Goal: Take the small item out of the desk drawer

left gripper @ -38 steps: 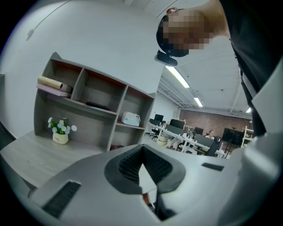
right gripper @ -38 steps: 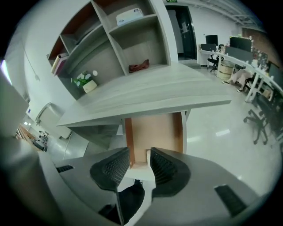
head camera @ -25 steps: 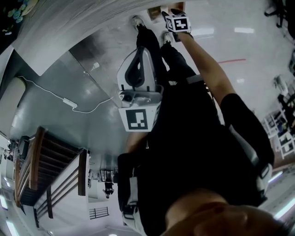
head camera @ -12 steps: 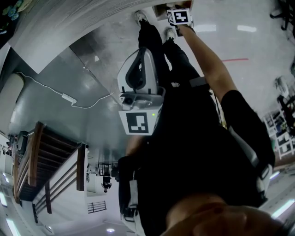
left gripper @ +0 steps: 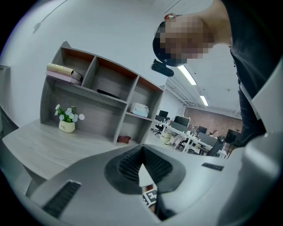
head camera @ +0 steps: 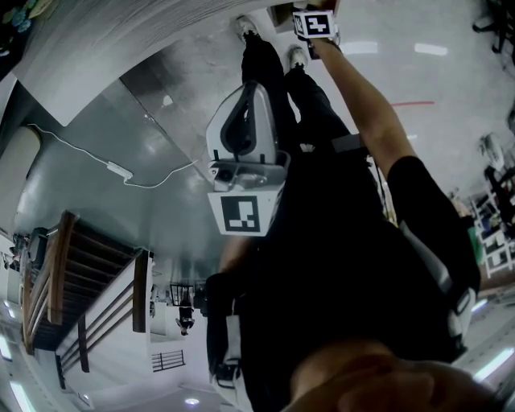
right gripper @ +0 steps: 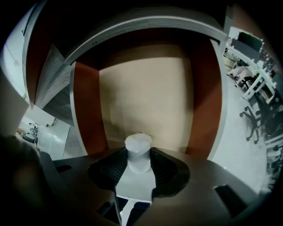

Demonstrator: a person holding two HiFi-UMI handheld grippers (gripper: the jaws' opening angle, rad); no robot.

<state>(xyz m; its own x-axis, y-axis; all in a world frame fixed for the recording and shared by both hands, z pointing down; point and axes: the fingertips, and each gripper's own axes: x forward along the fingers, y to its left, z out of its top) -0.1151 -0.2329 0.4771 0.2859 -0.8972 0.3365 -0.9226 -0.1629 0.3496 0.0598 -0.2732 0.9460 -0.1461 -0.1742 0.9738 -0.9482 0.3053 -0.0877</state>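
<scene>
A small white cylinder (right gripper: pixel 138 152) with a fuzzy top stands between the ribbed pads of my right gripper (right gripper: pixel 138 155). The jaws are closing and the pads (right gripper: pixel 116 164) touch its sides. Behind it lies the open drawer, with a beige floor (right gripper: pixel 146 92) and red-brown walls (right gripper: pixel 86 106). In the head view, the right gripper's marker cube (head camera: pixel 314 24) sits far down at the drawer's brown edge (head camera: pixel 282 14), and its jaws are hidden. My left gripper (head camera: pixel 248 87) hangs by the body, shut and empty, its tips meeting (left gripper: pixel 142 151).
The person's legs and shoes (head camera: pixel 244 28) stand beside the drawer. A white cable (head camera: pixel 121 173) crosses the grey floor. A wooden rack (head camera: pixel 80 282) is at the lower left. The left gripper view shows a desk shelf (left gripper: pixel 101 95) with a flower pot (left gripper: pixel 66 126).
The right gripper has reached a little further down toward the drawer. The left gripper has hardly moved.
</scene>
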